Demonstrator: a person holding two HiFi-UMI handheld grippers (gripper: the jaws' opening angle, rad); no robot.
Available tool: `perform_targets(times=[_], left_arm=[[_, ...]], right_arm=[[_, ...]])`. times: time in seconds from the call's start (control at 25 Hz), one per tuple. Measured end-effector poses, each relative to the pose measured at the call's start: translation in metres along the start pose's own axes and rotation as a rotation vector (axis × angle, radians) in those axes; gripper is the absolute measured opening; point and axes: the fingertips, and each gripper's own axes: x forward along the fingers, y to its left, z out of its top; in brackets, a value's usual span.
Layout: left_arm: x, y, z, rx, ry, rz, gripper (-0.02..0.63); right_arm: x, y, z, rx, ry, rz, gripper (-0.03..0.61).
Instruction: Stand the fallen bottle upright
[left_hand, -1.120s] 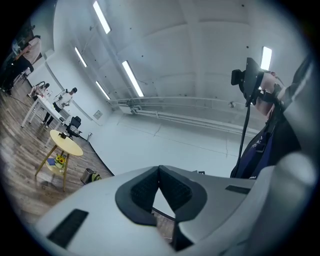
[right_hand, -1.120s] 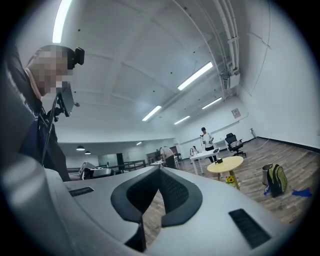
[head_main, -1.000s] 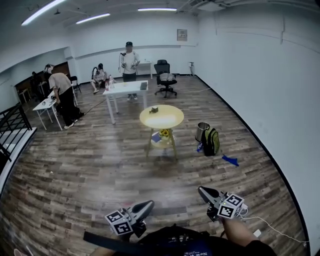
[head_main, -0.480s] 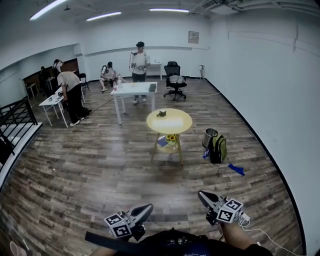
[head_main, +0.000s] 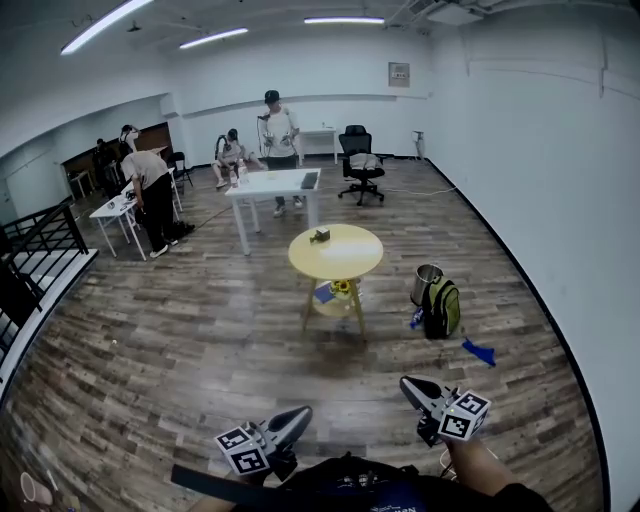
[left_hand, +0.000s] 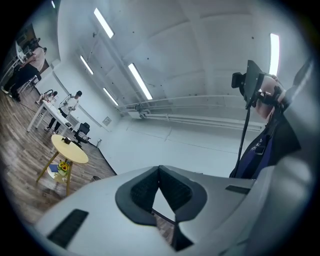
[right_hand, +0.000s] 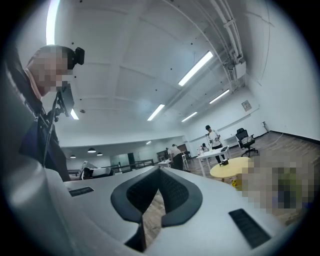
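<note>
**Both tools shut and empty, the bottle nowhere in reach**

A person holds the left gripper (head_main: 298, 413) and the right gripper (head_main: 408, 383) low in front of the body, side by side over the bare wood floor (head_main: 180, 350). Each points forward towards the round yellow table (head_main: 336, 252), which is well apart from them. Both pairs of jaws are closed tip to tip with nothing between them. That looks a sensible way to carry them, since there is nothing close enough to take hold of.

The right gripper lies about level and the left noses slightly upward. The marker cubes on both sit near the wrists.

The fallen bottle cannot be made out from here. A small dark object (head_main: 320, 236) sits on the yellow table, and more clutter lies on the white table (head_main: 275, 184) behind it, where other people are gathered. All of it is too small to identify (the bottle may well be among it). A backpack (head_main: 441, 307) rests on the floor just right of the yellow table.

By my reckoning the task has not begun, and the first need is to get close enough to find the bottle.
</note>
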Motion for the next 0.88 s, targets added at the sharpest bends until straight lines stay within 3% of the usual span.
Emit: perform_targets(times=[0.32, 0.56, 0.88], left_arm=[[0.066, 0.004, -0.020, -0.025, 0.011, 0.023, 0.003], [0.067, 0.060, -0.025, 0.003, 0.032, 0.001, 0.003], [0.043, 0.148, 0.052, -0.040, 0.020, -0.056, 0.003]], right_arm=[[-0.029, -0.070, 0.004, 0.041, 0.012, -0.005, 0.000], [0.001, -0.094, -0.002, 0.057, 0.033, -0.020, 0.000], [0.118, -0.101, -0.010, 0.018, 0.036, -0.080, 0.000]])
